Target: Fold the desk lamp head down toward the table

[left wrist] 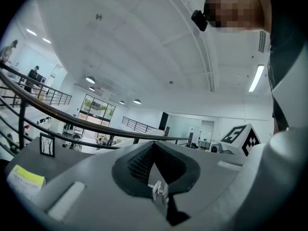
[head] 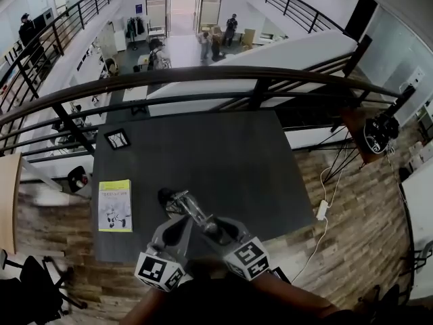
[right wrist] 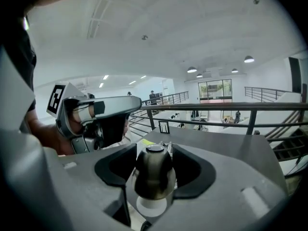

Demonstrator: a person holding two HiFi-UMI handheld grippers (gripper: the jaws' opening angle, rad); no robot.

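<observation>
Desk lamp [head: 193,212] stands at the near edge of the dark table [head: 223,154] in the head view, with a yellow booklet [head: 115,205] and a small frame [head: 117,139] well left of it. Left gripper view: the left gripper [left wrist: 154,150] is narrow, closed on a metal lamp part. Right gripper view: the right gripper [right wrist: 156,153] is wide around the lamp head [right wrist: 153,179], not pressing it.

The table [head: 223,154] is charcoal grey, the booklet [head: 115,205] yellow-green, the lamp head [right wrist: 154,174] dull bronze over a white rim, the lamp arm [head: 193,210] silvery, the floor [head: 358,235] streaky brown planks.
</observation>
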